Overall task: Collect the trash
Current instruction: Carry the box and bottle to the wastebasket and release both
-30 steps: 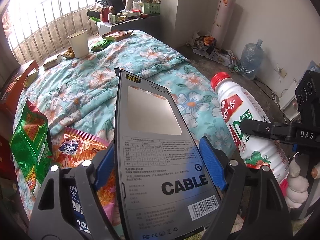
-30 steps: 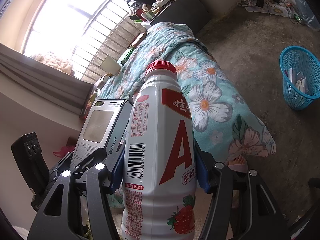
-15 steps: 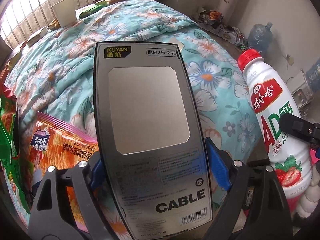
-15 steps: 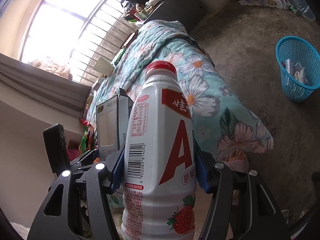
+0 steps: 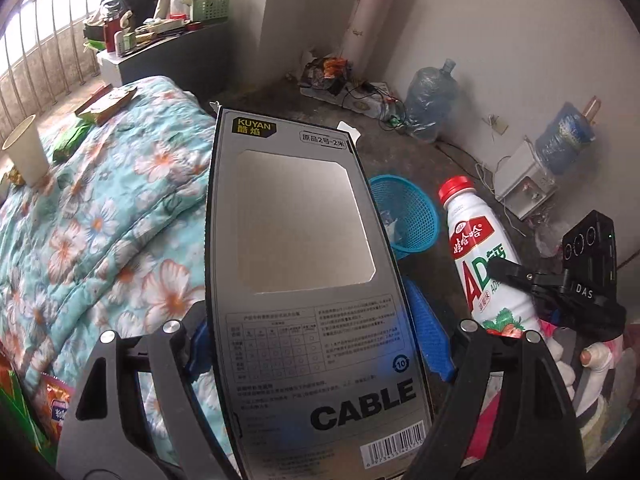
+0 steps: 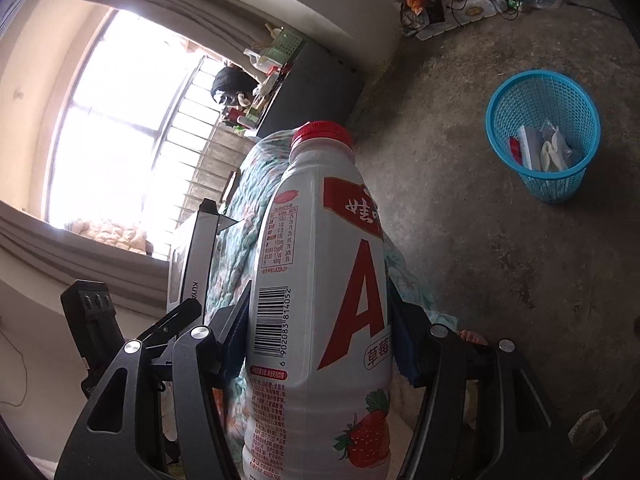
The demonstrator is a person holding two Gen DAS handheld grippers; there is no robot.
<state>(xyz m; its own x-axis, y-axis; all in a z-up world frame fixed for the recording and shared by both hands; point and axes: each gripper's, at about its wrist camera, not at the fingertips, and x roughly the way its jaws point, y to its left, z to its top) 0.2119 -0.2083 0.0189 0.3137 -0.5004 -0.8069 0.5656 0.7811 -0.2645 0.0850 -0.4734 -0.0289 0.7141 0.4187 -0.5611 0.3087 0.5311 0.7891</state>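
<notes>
Beside the bed (image 5: 100, 216), both grippers carry trash toward the blue basket (image 6: 544, 136) standing on the concrete floor (image 6: 500, 260). Step in hand, as judged: transport to the bin, pick-up done, release not yet done.

Left gripper (image 5: 316, 344): blue pads set wide against the two long edges of the flat grey cable box (image 5: 304, 280), pinching it across its width. Box upright, printed window face toward the left wrist camera, top edge leaning away. Basket partly hidden behind the box's right edge in that view.

Right gripper (image 6: 320, 336): fingers clamped on the sides of the white drink bottle (image 6: 320, 280), red cap on, bottle upright along the fingers. Grip sits at about mid-body, over the label.

Pose: both grippers tilt downward, the left more steeply. They sit side by side, each visible at the edge of the other's view. The basket lies well apart from the bottle, ahead and to the right in the right wrist view; some wrappers already lie in it.

Next move, as judged: bring each item over the basket rim, then spread the fingers. The box is tall and may need to go in end first. More wrappers and a paper cup (image 5: 24, 152) remain on the bed.
</notes>
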